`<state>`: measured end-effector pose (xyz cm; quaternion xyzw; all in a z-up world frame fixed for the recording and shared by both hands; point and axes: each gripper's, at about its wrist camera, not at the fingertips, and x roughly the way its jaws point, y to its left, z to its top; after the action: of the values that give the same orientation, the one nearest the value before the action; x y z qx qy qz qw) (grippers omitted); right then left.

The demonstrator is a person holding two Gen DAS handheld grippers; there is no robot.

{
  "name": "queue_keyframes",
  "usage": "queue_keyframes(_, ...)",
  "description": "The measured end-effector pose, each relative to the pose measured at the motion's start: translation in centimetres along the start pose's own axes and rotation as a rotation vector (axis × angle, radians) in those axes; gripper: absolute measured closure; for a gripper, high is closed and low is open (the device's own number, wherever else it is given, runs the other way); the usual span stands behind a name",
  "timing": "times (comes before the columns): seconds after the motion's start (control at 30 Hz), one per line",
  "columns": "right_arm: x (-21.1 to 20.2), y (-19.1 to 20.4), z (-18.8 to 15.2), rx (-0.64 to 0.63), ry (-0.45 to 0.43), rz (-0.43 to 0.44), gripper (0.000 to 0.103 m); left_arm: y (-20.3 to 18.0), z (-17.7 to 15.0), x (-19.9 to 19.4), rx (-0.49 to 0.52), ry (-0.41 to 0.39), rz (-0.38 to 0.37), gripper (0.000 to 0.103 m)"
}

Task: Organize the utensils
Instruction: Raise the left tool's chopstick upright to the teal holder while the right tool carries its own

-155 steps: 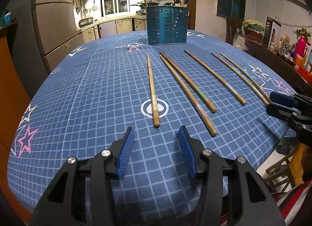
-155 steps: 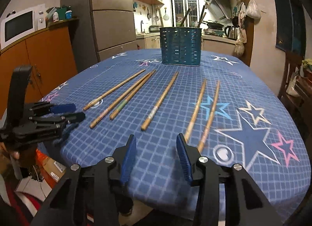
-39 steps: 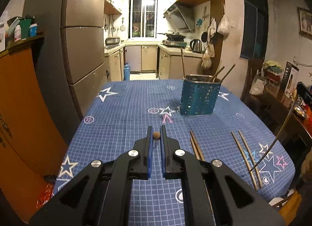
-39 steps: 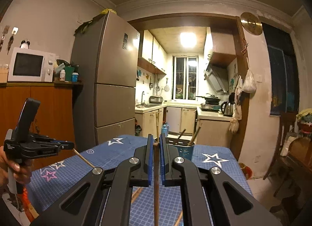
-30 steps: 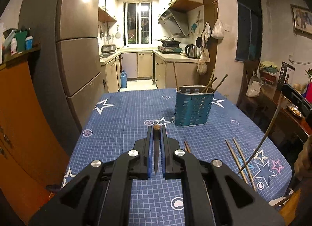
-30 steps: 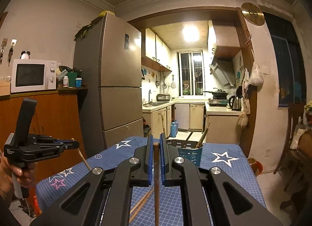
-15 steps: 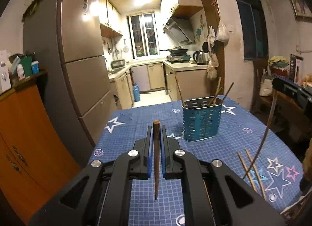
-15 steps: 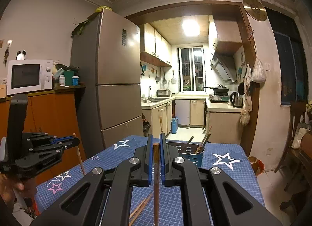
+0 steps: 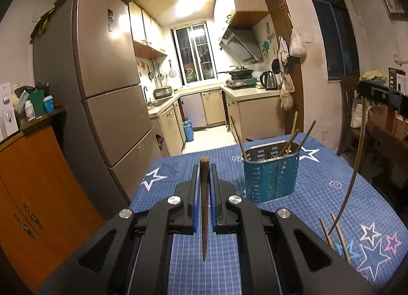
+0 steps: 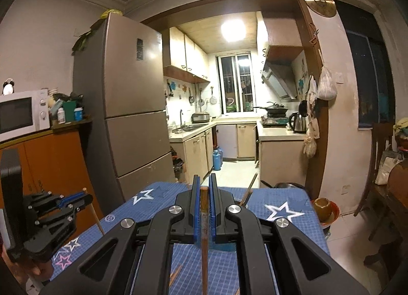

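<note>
Jaws of both grippers each clamp one chopstick; no writing is legible.

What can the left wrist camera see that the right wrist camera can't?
Only the left wrist view shows the whole blue utensil holder with chopsticks standing in it, plus two loose chopsticks lying on the star tablecloth.

Only the right wrist view shows the white microwave and a bowl beyond the table's far edge.

Both show the fridge, the kitchen window, and each hand-held gripper shut on one chopstick: left on its chopstick, right on its chopstick.
</note>
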<state>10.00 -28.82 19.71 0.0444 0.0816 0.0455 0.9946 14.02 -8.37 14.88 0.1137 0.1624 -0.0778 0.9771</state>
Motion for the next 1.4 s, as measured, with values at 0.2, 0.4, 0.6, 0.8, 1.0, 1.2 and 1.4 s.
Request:
queue_keyframes(0.2,1.3,-2.1,3.4,0.021,-0.049,-0.044,0.095,-0.5,4.0,2.0,-0.046,-0.046,-0.057,0.098)
queue_keyframes(0.4,3.1,-4.4,7.8,0.083,-0.131,-0.056,0.095,-0.9,10.0,4.5,-0.117,-0.107,-0.176,0.098)
queue_keyframes(0.6,5.6,-5.3,11.0,0.100,-0.203,-0.081,0.095,-2.0,14.2,7.1,-0.158,-0.180,-0.260,0.098)
queue_keyframes(0.8,10.6,-6.3,10.9,0.127,-0.199,-0.123,0.095,-3.7,14.9,10.9,-0.164,-0.197,-0.304,0.098)
queue_keyframes(1.0,15.3,-7.4,8.9,0.185,-0.161,-0.136,0.095,-4.5,12.9,15.0,-0.177,-0.150,-0.301,0.098)
queue_keyframes(1.2,17.8,-7.2,6.4,0.154,-0.121,-0.163,0.095,-4.5,10.6,17.6,-0.181,-0.097,-0.299,0.098)
queue_keyframes(1.4,19.4,-7.9,4.0,0.173,-0.062,-0.171,0.095,-5.1,8.4,18.9,-0.166,-0.054,-0.280,0.098)
